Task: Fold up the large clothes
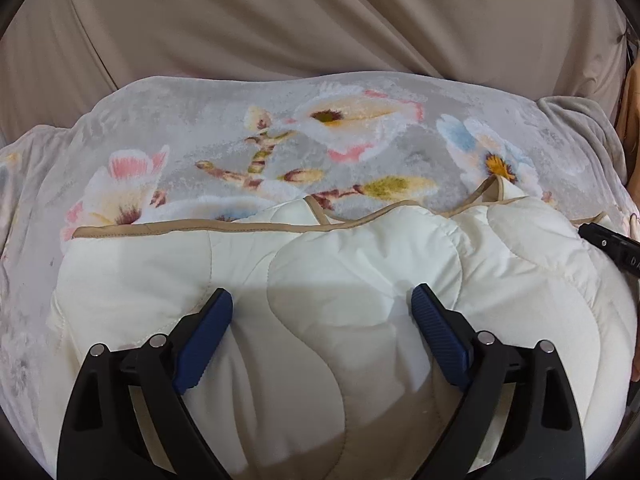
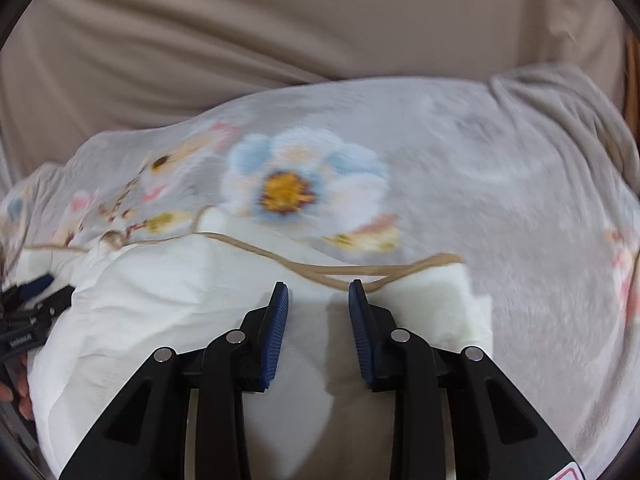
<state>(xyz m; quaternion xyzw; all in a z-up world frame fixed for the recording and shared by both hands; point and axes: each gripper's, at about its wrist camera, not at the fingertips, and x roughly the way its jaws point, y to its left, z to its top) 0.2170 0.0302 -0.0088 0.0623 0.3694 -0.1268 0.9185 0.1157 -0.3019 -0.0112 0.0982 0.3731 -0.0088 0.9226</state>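
Observation:
A cream-white quilted garment (image 1: 360,264) with tan binding along its edge (image 1: 168,231) lies bunched on a grey fleece blanket printed with flowers (image 1: 224,128). My left gripper (image 1: 320,292) hovers just over the quilt, jaws wide open, nothing between the blue pads. My right gripper (image 2: 319,285) hangs over the same garment (image 2: 160,300) near its tan-trimmed edge (image 2: 320,270). Its pads stand a narrow gap apart and I see no cloth pinched between them. The right wrist view is blurred.
The floral blanket (image 2: 480,184) spreads beyond the garment on all sides, and creased beige fabric (image 1: 280,20) rises behind it. A black finger of the right gripper (image 1: 608,240) pokes in at the right edge. A person's hand (image 2: 16,392) shows at lower left.

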